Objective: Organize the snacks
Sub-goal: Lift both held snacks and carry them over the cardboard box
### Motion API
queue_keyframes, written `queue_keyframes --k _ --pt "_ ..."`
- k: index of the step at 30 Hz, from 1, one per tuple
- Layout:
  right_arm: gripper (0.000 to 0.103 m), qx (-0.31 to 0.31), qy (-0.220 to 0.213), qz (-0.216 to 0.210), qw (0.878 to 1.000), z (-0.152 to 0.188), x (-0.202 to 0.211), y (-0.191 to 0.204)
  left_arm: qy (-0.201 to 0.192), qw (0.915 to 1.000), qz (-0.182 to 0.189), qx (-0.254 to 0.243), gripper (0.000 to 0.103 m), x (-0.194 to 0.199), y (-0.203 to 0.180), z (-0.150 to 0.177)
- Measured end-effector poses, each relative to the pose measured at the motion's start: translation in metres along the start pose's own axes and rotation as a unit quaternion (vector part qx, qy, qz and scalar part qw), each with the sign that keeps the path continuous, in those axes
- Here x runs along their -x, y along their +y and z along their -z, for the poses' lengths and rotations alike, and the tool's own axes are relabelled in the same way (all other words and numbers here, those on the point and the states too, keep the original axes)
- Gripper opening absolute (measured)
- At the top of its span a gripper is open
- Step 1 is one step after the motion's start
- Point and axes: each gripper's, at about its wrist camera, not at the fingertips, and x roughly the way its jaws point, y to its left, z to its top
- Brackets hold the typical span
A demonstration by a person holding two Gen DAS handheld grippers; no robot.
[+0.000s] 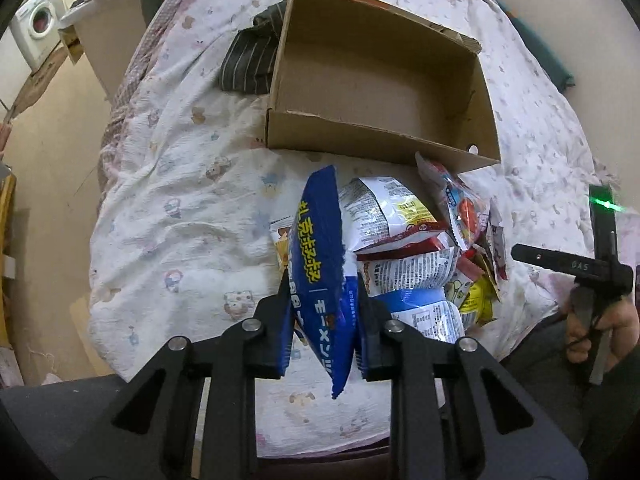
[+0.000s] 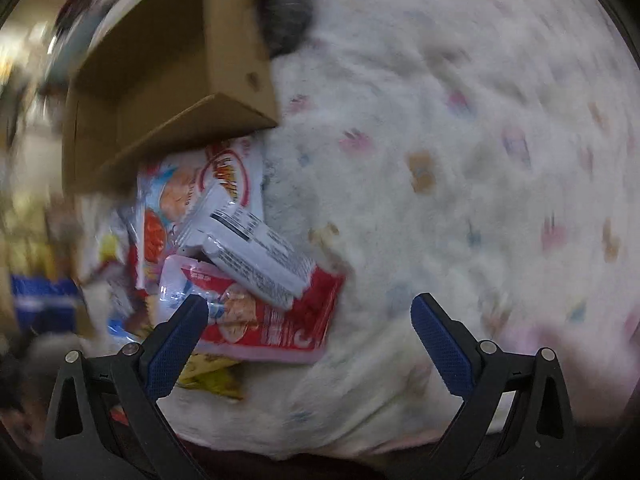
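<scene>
A blue snack packet with yellow lettering (image 1: 320,276) is being held edge-on by the left gripper (image 1: 324,320), its jaws clamped on the packet's lower half so it's hanging clear of the bed. Right behind it, a heap of crinkly snack packets (image 1: 420,248), white, red, blue and yellow, is lying on the white cartoon-print quilt (image 1: 168,216). An open brown cardboard box (image 1: 376,92) is sitting on the quilt just past the heap, and nothing is being shown inside it, just bare cardboard. A dark striped piece of cloth (image 1: 248,60) is tucked against the box's left wall. Off in the far left corner a white washing machine (image 1: 38,24) is being caught by the fisheye.

The right wrist view is being smeared by blur. The right gripper (image 2: 310,320) is being held with its jaws wide apart and nothing between the pads, just above the quilt. Its left finger (image 2: 176,344) is overlapping a red and white snack pouch (image 2: 276,320) at the near edge of the heap; actual contact can't be told. In the left view, a hand (image 1: 600,332) is being seen gripping the right tool's handle.
</scene>
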Motion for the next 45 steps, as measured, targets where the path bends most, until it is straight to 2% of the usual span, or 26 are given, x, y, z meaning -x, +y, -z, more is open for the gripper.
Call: queue_keyframes --k 2,3,6,11,16,17,18,20,23,26,29,36,41,45 --pt "0.099 0.058 0.006 0.017 0.998 -0.006 -0.004 0.014 0.001 1.0000 0.002 -0.003 0.021 -0.005 -0.002 0.001" --pt "0.088 0.086 0.011 0.025 0.996 -0.010 -0.007 0.020 0.003 1.0000 0.004 -0.003 0.021 -0.006 -0.001 0.002" --pt "0.075 0.121 0.032 0.028 0.992 -0.016 -0.021 0.024 0.004 0.9999 0.006 -0.007 0.021 -0.008 -0.003 0.004" --pt "0.062 0.120 0.044 0.013 0.992 -0.023 -0.035 0.020 0.005 0.9999 0.009 -0.007 0.021 -0.011 -0.005 0.004" --pt "0.061 0.129 0.041 0.004 0.991 -0.030 -0.036 0.024 0.001 0.9998 0.021 0.008 0.021 -0.011 -0.003 0.002" --pt "0.056 0.131 0.039 0.003 0.991 -0.028 -0.036 0.029 0.002 0.9997 0.021 0.009 0.021 -0.013 -0.003 0.001" --pt "0.041 0.135 0.040 -0.001 0.990 -0.029 -0.038 0.034 0.002 0.9998 0.017 0.007 0.021 -0.014 -0.003 0.001" --pt "0.034 0.144 0.035 -0.003 0.989 -0.031 -0.039 0.041 -0.003 0.9999 0.010 0.003 0.021 -0.014 -0.005 0.000" --pt "0.030 0.149 0.021 -0.013 0.988 -0.026 -0.034 0.051 -0.014 0.9999 0.002 -0.001 0.021 -0.012 -0.006 0.002" --pt "0.019 0.138 0.009 -0.013 0.990 -0.023 -0.021 0.048 -0.026 0.9996 -0.002 0.006 0.021 -0.010 -0.001 0.004" --pt "0.017 0.134 -0.031 -0.035 0.990 -0.017 0.009 0.048 -0.031 0.9992 -0.012 0.022 0.021 -0.010 0.009 0.002" --pt "0.016 0.114 -0.091 -0.054 0.988 -0.003 0.056 0.042 -0.057 0.9974 -0.029 0.033 0.021 -0.004 0.016 -0.001" --pt "0.016 0.091 -0.138 -0.097 0.981 -0.003 0.091 0.039 -0.080 0.9960 -0.032 0.024 0.021 0.011 0.008 -0.004" --pt "0.016 0.077 -0.164 -0.122 0.976 -0.010 0.105 0.045 -0.101 0.9945 -0.023 0.012 0.021 0.031 -0.003 -0.020"
